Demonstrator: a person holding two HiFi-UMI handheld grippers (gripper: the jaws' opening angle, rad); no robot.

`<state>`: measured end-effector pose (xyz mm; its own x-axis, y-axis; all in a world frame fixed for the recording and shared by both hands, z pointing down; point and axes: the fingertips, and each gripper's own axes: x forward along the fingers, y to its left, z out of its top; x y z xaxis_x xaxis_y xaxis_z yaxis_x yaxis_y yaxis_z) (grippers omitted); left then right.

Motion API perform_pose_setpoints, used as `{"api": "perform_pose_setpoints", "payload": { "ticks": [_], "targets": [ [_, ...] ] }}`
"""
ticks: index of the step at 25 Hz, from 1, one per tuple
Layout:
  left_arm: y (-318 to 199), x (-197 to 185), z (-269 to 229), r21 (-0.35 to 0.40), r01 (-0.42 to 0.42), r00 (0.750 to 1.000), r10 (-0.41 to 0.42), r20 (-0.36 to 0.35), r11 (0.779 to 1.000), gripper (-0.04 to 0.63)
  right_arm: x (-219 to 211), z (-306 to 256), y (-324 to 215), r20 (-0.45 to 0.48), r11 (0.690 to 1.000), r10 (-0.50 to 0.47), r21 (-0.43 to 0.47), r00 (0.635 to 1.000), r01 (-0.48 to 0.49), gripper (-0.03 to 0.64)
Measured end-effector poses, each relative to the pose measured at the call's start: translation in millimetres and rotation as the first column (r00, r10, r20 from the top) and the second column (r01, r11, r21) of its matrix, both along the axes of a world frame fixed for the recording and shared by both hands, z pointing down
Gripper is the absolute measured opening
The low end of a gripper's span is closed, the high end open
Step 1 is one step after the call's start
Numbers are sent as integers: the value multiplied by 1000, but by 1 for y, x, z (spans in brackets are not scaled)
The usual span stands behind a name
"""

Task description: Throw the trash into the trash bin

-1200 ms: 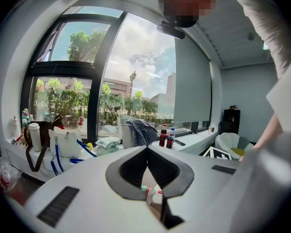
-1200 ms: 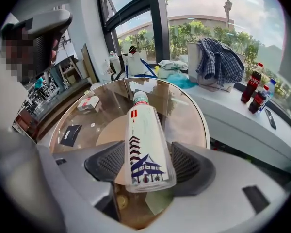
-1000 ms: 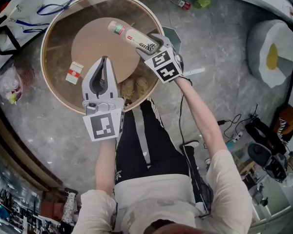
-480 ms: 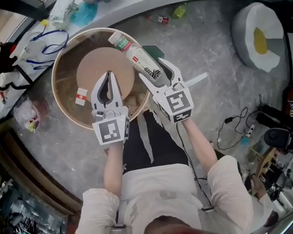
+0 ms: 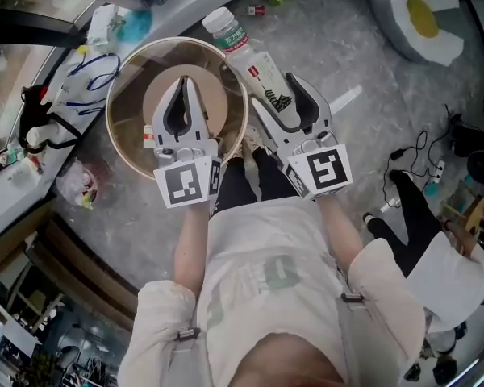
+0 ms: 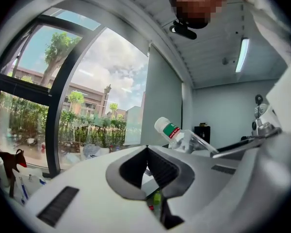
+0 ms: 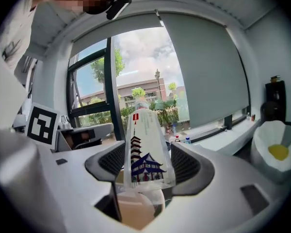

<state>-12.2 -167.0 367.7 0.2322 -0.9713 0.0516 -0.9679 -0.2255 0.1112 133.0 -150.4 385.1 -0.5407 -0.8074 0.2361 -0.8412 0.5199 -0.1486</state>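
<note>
Head view: the right gripper [image 5: 281,107], right of centre, is clamped on the lower half of the bottle [image 5: 254,64]. The bottle slants to the upper left. Its green-labelled cap now lies past the rim of the round table [image 5: 119,83], over the grey floor; half a second ago it was over the rim. The left gripper [image 5: 184,93] is empty, its jaws drawn nearly together, and it now lies across the brown disc at the table's centre instead of that disc's lower edge. A small red-and-white carton [image 5: 148,139] on the table touches its left side in the frame; earlier it lay apart. The person's torso fills more of the lower frame.

Left gripper view: the left gripper [image 6: 147,152] shows its pads meeting at the tips with nothing between them. The bottle [image 6: 177,135] juts up at centre right.

Right gripper view: the right gripper [image 7: 150,165] presses both pads against the bottle [image 7: 143,140], which stands upright in the frame, its pagoda print facing the camera.
</note>
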Motion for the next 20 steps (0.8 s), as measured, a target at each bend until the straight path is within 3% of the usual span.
{"api": "perform_pose_setpoints", "payload": {
  "ticks": [6, 10, 16, 20],
  "targets": [
    [2, 21, -13, 0, -49, 998, 49, 27, 999, 11, 31, -14, 7, 19, 998, 66, -4, 998, -65, 301],
    [0, 29, -9, -27, -41, 998, 42, 45, 999, 11, 52, 11, 3, 6, 994, 87, -63, 996, -86, 301],
    [-1, 34, 26, -105, -56, 996, 62, 60, 993, 11, 69, 118, -23, -112, 967, 91, -229, 990, -115, 301],
    [-7, 29, 47, -163, -37, 996, 49, 72, 986, 11, 74, 219, -45, -230, 919, 34, -376, 973, -121, 301]
  ]
}}
